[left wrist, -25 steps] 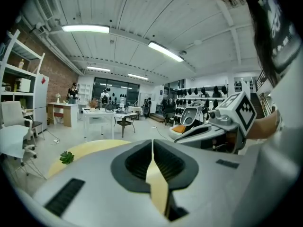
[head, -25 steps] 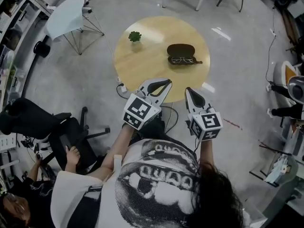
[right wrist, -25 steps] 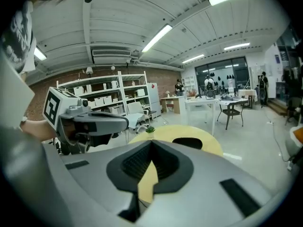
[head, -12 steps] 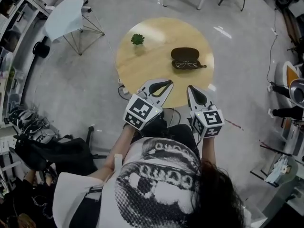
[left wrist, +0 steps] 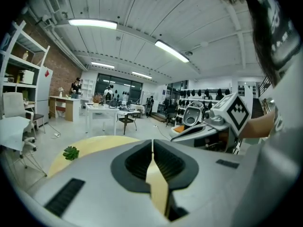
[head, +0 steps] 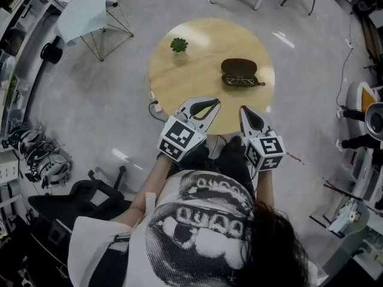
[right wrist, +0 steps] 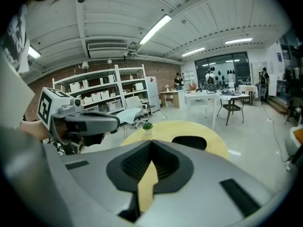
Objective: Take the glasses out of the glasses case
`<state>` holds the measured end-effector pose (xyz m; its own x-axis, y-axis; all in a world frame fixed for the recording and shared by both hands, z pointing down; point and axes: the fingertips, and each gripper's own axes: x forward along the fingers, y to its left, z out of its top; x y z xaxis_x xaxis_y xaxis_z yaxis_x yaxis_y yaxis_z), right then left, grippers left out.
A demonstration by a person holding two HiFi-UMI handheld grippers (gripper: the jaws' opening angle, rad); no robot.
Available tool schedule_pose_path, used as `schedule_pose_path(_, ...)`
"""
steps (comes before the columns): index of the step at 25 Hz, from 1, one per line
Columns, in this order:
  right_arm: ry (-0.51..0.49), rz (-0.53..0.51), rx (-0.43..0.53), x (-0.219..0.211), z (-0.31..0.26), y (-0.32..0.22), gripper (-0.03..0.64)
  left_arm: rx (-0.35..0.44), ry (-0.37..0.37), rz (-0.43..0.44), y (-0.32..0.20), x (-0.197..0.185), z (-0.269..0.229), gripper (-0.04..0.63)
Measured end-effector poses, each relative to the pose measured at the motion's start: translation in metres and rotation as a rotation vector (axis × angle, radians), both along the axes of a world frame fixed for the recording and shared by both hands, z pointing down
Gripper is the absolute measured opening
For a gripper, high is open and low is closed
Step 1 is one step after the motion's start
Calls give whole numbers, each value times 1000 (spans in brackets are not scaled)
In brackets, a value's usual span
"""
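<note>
A: Hands?
B: Both forearms out in front of the torso. Left gripper (head: 213, 102) & right gripper (head: 243, 109) side by side at the near edge of the round wooden table (head: 179, 82), pointing twd it, tilted a bit down
A: Claws?
B: Both pressed together, nothing btwn them
A: Glasses?
B: In the open glasses case (head: 238, 66) on the table's right part, well ahead of the right gripper. The glasses (head: 242, 80) lie in its near half
A: Vs a sec ago?
B: Grippers posed much the same, jaws unchanged. Table & case sit a bit further right in head view
A: Views differ?
B: Only head view shows the glasses. Right gripper view gives the case as a dark oval, small potted plant (head: 178, 44) to its left. Left gripper view gives plant & right gripper
</note>
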<state>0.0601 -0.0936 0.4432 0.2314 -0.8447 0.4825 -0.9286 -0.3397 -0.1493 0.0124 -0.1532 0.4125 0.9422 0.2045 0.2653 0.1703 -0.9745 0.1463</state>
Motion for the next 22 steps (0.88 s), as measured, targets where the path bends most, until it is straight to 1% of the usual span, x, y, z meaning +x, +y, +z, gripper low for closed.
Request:
schedule_pose_path(3,-5,-16,-15,4,4,-5,-3,-15,-11,-26,-5,0,5,18)
schedule_pose_path(9,-29,-34,-33,24,17,-8,-3,-17,-31,-84,-17,7,12,18)
schedule_pose_path(14,-37,-36,-63,58,32,-15,-3,-18,-55,-131,-25,16,17,18)
schedule_pose_path(17,-63,-46,-88,80,47,-21,-2,-15,-77,-169,-34,25,22,18)
schedule_pose_path(22,-105,-76,-158,118,73,-23,11,-21,-90,-217,-38,51,22,18)
